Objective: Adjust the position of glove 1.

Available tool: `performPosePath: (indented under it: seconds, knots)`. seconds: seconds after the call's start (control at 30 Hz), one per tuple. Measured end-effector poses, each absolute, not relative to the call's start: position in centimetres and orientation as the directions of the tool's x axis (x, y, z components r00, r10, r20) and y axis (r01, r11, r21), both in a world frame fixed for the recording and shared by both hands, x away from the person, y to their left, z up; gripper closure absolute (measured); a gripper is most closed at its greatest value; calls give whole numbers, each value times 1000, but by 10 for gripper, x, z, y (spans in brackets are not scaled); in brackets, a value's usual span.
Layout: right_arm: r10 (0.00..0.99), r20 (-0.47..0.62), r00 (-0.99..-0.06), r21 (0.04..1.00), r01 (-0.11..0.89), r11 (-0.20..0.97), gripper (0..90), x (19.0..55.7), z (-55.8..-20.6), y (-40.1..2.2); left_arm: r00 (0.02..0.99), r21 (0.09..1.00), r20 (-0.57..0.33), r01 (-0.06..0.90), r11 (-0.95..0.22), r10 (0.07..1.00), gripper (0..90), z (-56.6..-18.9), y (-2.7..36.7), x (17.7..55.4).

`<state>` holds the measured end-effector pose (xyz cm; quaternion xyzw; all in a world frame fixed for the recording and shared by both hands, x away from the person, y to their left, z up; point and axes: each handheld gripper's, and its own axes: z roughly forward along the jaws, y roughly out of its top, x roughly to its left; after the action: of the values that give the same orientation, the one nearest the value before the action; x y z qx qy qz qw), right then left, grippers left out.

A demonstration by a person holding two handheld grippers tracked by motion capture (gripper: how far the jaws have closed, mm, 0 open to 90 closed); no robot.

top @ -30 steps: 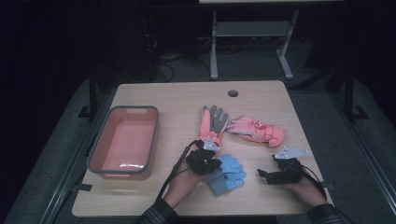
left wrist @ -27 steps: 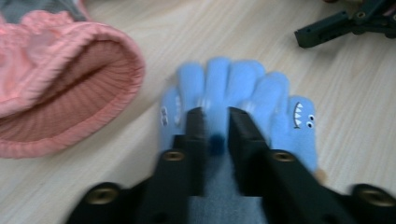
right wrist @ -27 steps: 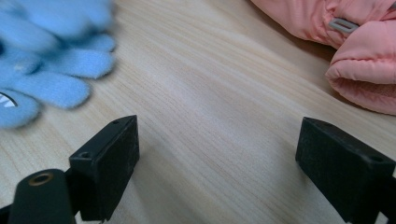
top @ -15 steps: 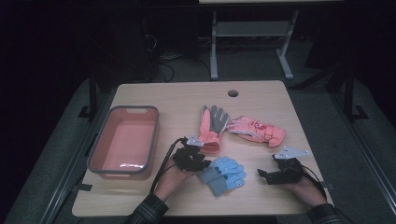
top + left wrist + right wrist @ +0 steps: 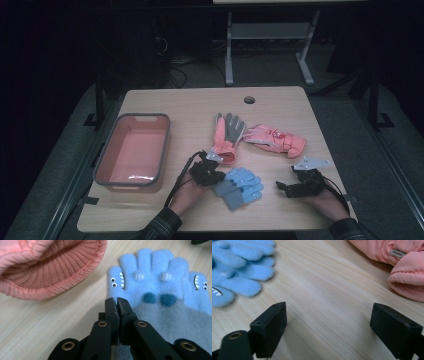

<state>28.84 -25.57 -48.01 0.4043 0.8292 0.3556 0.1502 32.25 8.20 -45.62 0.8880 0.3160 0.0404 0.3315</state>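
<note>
Found the left hand-held gripper (image 5: 116, 300) with its jaws just closed, pads together and tips down on the blue glove (image 5: 160, 285), at the seam where the fleece meets the grey cuff. Could not make out any fold caught between the pads, so judged the likeliest failure to be a lift with nothing in it, or with a few fibres that would slip free. Judged also that such a shallow nip near one edge could drag the glove across the surface (image 5: 50, 315) and bunch it rather than raise it. Saw the blue glove lying flat near the front edge, between the two hands. Found the right hand-held gripper (image 5: 329, 320) resting low with its jaws wide apart and nothing between them, too far off to steady the glove if it slid. A little farther on, noted the ribbed cuff of the pink-and-grey glove (image 5: 50, 267) just beside the blue one; reckoned a sideways pull might snag or push it. Beyond, noted the padded pink glove (image 5: 275, 140) and the pink bin (image 5: 143, 117) well off to the left, a long carry for a weak hold.
</note>
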Motion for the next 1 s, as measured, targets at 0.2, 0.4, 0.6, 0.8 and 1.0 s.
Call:
performPosePath:
  seconds: [0.2, 0.4, 0.6, 0.8, 1.0]
  knots:
    - [750, 46, -660, 711, 549, 440, 396, 286, -471, -250, 787, 664, -170, 536, -521, 593, 890, -444, 90, 324]
    - [650, 111, -752, 751, 492, 440, 766, 279, -457, -231, 792, 708, -185, 518, -480, 582, 891, -430, 97, 324]
    - [533, 159, -831, 738, 458, 496, 898, 274, -454, -199, 800, 733, -168, 492, -470, 576, 891, -420, 100, 323]
    - [466, 163, -870, 720, 427, 547, 898, 270, -458, -177, 809, 760, -139, 457, -463, 571, 892, -411, 103, 319]
    - [447, 178, -877, 690, 435, 578, 897, 270, -466, -171, 830, 756, -110, 427, -496, 546, 891, -412, 94, 312]
